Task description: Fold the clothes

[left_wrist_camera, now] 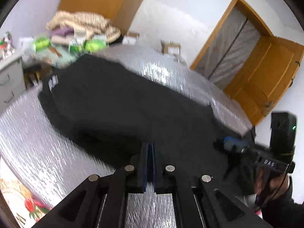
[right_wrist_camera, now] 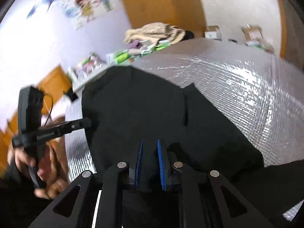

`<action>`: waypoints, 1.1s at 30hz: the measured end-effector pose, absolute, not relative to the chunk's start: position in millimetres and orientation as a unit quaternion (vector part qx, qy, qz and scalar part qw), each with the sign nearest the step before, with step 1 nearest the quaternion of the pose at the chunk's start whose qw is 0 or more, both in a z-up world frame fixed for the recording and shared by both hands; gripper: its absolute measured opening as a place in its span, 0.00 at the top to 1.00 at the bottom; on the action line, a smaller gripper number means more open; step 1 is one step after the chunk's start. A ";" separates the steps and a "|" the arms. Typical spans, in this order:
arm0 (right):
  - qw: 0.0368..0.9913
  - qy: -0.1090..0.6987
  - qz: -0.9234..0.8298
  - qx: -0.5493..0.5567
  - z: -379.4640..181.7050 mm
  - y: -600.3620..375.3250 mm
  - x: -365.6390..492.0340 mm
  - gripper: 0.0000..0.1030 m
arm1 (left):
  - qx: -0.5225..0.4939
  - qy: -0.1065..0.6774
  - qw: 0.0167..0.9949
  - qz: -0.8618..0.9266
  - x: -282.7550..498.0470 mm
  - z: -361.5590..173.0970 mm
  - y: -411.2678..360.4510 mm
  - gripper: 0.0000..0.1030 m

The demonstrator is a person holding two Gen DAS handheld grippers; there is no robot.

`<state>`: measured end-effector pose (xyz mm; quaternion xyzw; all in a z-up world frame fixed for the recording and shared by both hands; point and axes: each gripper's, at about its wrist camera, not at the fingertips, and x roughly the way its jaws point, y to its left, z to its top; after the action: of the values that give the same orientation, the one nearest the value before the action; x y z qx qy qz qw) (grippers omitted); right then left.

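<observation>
Left tool (left_wrist_camera: 150, 148): shut, nothing visibly gripped. Right tool (right_wrist_camera: 150, 148): part open, cloth behind, not pinched. Black garment (left_wrist_camera: 117, 110) on the silver quilted mat (left_wrist_camera: 28, 142): long axis runs from your tools toward upper left; both equally near.

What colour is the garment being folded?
Black; the garment shows best in the right wrist view.
</observation>
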<state>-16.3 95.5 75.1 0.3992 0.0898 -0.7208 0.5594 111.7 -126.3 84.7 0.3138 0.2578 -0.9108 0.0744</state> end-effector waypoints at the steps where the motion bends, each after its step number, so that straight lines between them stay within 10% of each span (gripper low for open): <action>1: 0.556 0.075 -0.721 0.406 75.5 95.2 -22.2 0.84 | 0.303 0.259 0.082 -0.914 109.0 89.8 -132.3 0.97; 21: 0.537 0.002 -0.702 0.468 75.8 49.5 -105.9 0.64 | 0.319 0.269 0.134 -0.899 110.3 51.9 -162.6 0.98; 23: 0.535 0.004 -0.700 0.473 70.7 47.3 -109.0 0.74 | 0.319 0.266 0.133 -0.900 109.9 51.5 -162.9 0.98; 24: 0.529 -0.004 -0.701 0.478 68.3 50.7 -112.6 0.95 | 0.319 0.266 0.132 -0.900 110.2 51.3 -162.8 0.98; 33: 0.463 -0.063 -0.745 0.476 70.2 94.2 -144.3 0.95 | 0.314 0.260 0.129 -0.904 110.3 48.6 -163.2 0.98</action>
<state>-144.3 94.2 70.2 0.4759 -0.0627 -0.7452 0.4629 110.3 -163.2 48.6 0.3142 0.2597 -0.9040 0.1290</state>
